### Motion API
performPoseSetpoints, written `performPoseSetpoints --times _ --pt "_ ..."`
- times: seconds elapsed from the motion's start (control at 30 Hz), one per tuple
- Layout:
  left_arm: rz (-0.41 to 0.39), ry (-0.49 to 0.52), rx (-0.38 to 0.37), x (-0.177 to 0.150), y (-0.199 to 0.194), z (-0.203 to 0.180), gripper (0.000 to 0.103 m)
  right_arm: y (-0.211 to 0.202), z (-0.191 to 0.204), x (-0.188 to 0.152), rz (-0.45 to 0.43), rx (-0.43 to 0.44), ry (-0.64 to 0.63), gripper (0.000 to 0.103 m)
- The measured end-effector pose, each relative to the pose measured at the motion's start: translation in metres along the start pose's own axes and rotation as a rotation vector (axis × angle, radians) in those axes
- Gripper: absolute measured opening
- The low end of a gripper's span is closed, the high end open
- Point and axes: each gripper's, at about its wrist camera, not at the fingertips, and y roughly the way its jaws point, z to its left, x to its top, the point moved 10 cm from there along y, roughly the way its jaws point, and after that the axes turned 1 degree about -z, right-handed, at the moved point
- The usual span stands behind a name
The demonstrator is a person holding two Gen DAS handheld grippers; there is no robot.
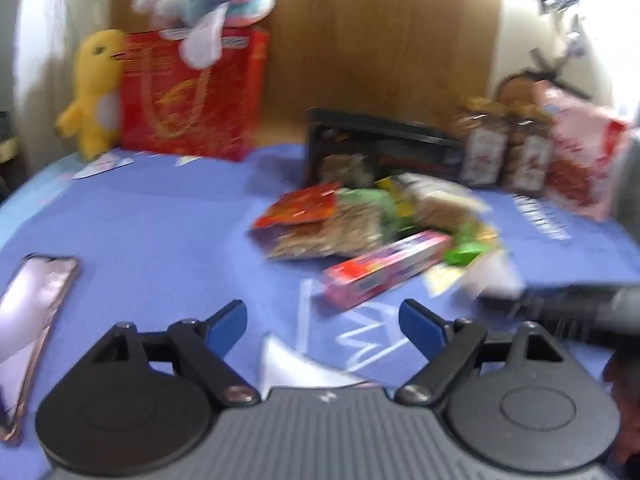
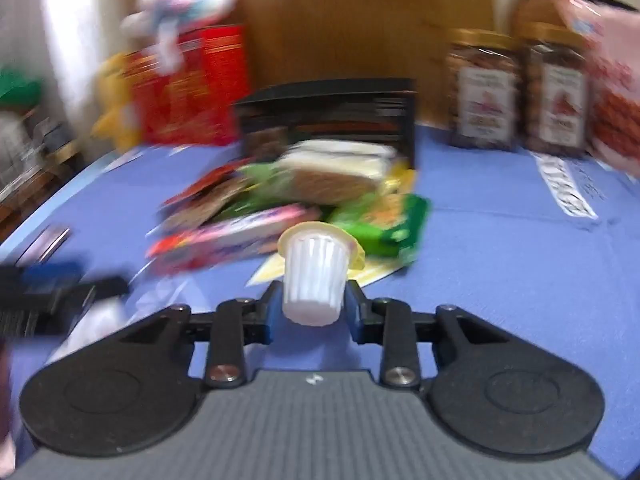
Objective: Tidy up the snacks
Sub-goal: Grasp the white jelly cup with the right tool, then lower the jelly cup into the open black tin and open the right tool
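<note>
A pile of snack packets (image 1: 360,220) lies on the blue tablecloth (image 1: 160,220), with a pink box (image 1: 384,272) at its front. Behind it stands a black organizer box (image 1: 380,148). My left gripper (image 1: 322,322) is open and empty, short of the pink box. My right gripper (image 2: 312,304) is shut on a small white jelly cup (image 2: 314,276) with a yellow lid, held above the cloth in front of the pile (image 2: 320,192). The black organizer (image 2: 328,116) stands behind the pile. The right gripper shows blurred at the right edge of the left wrist view (image 1: 580,312).
A phone (image 1: 32,312) lies at the left. A red gift bag (image 1: 192,92) with plush toys (image 1: 92,88) stands at the back left. Two jars (image 2: 516,88) and a pink packet (image 2: 612,80) stand at the back right. A white paper scrap (image 1: 296,364) lies by my left gripper.
</note>
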Motion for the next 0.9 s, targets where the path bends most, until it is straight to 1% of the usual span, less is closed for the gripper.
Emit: performPoseSetpoints --times 0.03,0.07,0.1,0.13,0.17,0.2,0.3,0.33,0.37,0.4,0.43,0.47,0.5,0.53,0.6,0.7,0.8,0.87,0.9 --pt "-0.002 -0.001 -0.046 0.003 -0.001 -0.005 0.085 -0.005 0.009 -0.007 0.014 0.038 -0.042 0.036" --pt "-0.002 -0.003 -0.091 0.005 -0.002 -0.011 0.085 -0.011 0.015 -0.015 0.017 0.057 -0.081 0.036" --pt "0.004 -0.005 -0.133 0.007 -0.002 -0.018 0.085 -0.015 0.019 -0.020 0.012 0.054 -0.108 0.036" --pt "0.015 -0.006 -0.173 0.009 0.000 -0.025 0.085 -0.017 0.019 -0.022 0.012 0.045 -0.126 0.039" --pt "0.032 -0.005 -0.204 0.009 0.004 -0.032 0.081 -0.020 0.019 -0.025 0.005 0.031 -0.140 0.041" --pt "0.055 0.000 -0.233 0.008 0.009 -0.040 0.074 -0.019 0.018 -0.024 0.003 0.024 -0.145 0.041" --pt "0.117 0.032 -0.291 0.002 0.022 -0.066 0.066 -0.017 0.015 -0.021 0.003 0.026 -0.123 0.042" --pt "0.138 0.046 -0.296 -0.001 0.027 -0.073 0.063 -0.015 0.014 -0.020 0.003 0.026 -0.123 0.042" --pt "0.164 0.054 -0.294 -0.006 0.034 -0.079 0.059 -0.014 0.014 -0.019 0.001 0.026 -0.127 0.041" --pt "0.191 0.051 -0.300 -0.010 0.039 -0.083 0.059 -0.013 0.015 -0.021 -0.003 0.028 -0.132 0.041" --pt "0.209 0.028 -0.332 -0.013 0.041 -0.087 0.059 -0.011 0.016 -0.020 -0.004 0.025 -0.138 0.038" --pt "0.226 0.002 -0.360 -0.015 0.044 -0.088 0.054 -0.010 0.015 -0.019 -0.008 0.009 -0.145 0.033" --pt "0.247 -0.024 -0.397 -0.015 0.045 -0.092 0.042 -0.009 0.016 -0.019 -0.006 0.010 -0.147 0.033" --pt "0.256 -0.029 -0.405 -0.013 0.046 -0.092 0.042 -0.008 0.017 -0.017 -0.001 0.026 -0.135 0.033" --pt "0.205 0.014 -0.382 0.000 0.040 -0.094 0.042 -0.008 0.016 -0.006 -0.024 0.037 -0.118 0.033" --pt "0.129 0.049 -0.359 0.034 0.036 -0.094 0.042 -0.008 0.016 0.027 -0.103 0.036 -0.132 0.033" --pt "0.068 0.068 -0.328 0.080 0.040 -0.092 0.041 0.001 0.018 0.070 -0.190 0.006 -0.174 0.033" --pt "0.023 0.088 -0.310 0.113 0.051 -0.091 0.041 0.014 0.015 0.103 -0.250 -0.028 -0.205 0.033" --pt "0.012 0.084 -0.303 0.129 0.061 -0.088 0.041 0.023 0.012 0.118 -0.260 -0.039 -0.204 0.033"
